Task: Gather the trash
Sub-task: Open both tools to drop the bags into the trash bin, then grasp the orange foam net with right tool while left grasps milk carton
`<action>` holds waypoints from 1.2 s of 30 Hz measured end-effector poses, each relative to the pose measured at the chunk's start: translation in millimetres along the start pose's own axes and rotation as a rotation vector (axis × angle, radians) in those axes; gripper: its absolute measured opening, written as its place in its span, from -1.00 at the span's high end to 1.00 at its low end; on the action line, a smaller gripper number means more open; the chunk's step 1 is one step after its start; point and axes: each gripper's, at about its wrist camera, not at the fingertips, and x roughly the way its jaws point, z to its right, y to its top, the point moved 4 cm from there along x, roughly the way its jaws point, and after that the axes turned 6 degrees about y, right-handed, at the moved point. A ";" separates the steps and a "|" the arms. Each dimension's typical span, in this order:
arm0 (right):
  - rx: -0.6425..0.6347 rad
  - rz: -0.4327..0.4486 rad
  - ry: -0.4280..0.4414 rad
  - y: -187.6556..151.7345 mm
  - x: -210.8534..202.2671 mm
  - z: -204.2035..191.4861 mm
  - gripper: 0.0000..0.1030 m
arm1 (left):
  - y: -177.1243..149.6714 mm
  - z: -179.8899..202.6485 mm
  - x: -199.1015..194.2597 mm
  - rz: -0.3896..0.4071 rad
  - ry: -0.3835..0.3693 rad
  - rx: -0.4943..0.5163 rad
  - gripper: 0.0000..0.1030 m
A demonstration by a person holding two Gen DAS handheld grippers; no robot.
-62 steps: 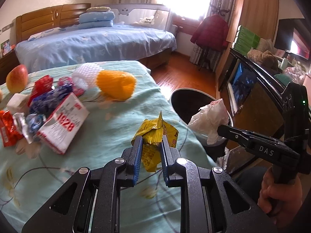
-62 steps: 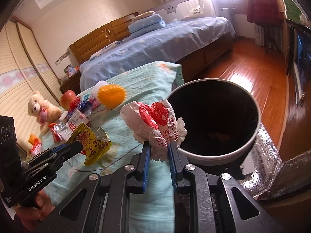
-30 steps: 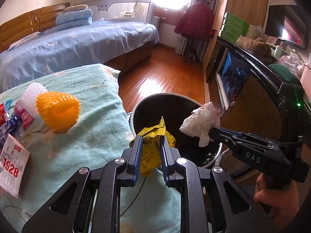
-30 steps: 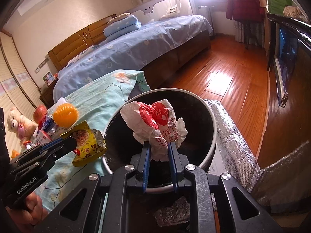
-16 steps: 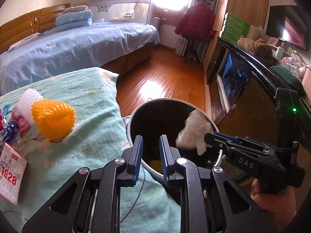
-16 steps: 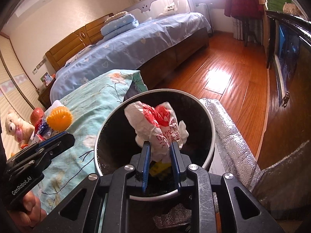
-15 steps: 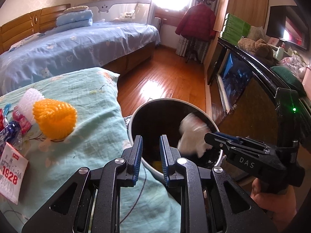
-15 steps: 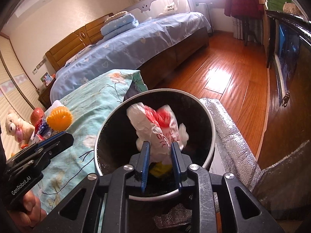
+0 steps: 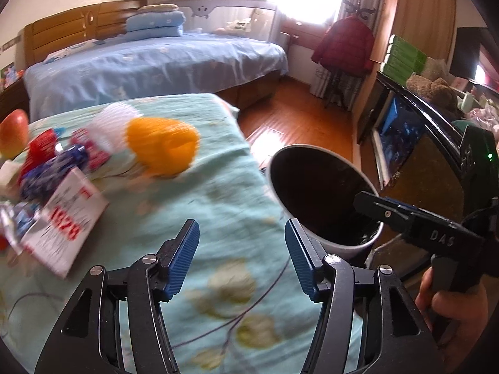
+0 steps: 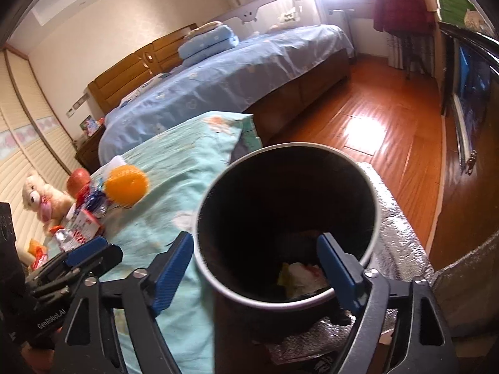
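Both our grippers hang empty by the bin (image 10: pixel 371 218).
Left gripper (image 9: pixel 241 246) and right gripper (image 10: pixel 257 258) fingers spread apart; wrappers (image 10: pixel 301 275), seemingly crumpled, inside.

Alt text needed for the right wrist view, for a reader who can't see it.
The open right gripper hangs over a dark round trash bin with crumpled wrappers at its bottom. Left of the bin, a teal-covered bed surface holds an orange foam net and mixed packets.
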 end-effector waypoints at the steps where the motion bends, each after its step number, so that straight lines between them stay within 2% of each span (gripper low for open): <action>1: -0.007 -0.001 0.008 -1.1 0.4 -5.7 -0.71 | -2.9 -5.6 -3.6 0.003 0.007 -0.008 -0.19; 7: -0.052 -0.015 0.048 -9.8 4.4 -37.9 -0.80 | -18.2 -39.5 -21.0 0.015 0.054 -0.058 -0.29; 21: -0.127 -0.068 0.119 -29.8 26.1 -92.0 -0.82 | -49.1 -111.5 -42.3 0.003 0.144 -0.165 -0.38; 26: -0.153 -0.078 0.137 -31.2 31.3 -104.9 -0.82 | -54.8 -128.8 -43.3 -0.007 0.159 -0.195 -0.40; 36: -0.207 -0.104 0.160 -25.3 52.0 -121.6 -0.82 | -52.7 -149.3 -36.2 -0.038 0.143 -0.236 -0.41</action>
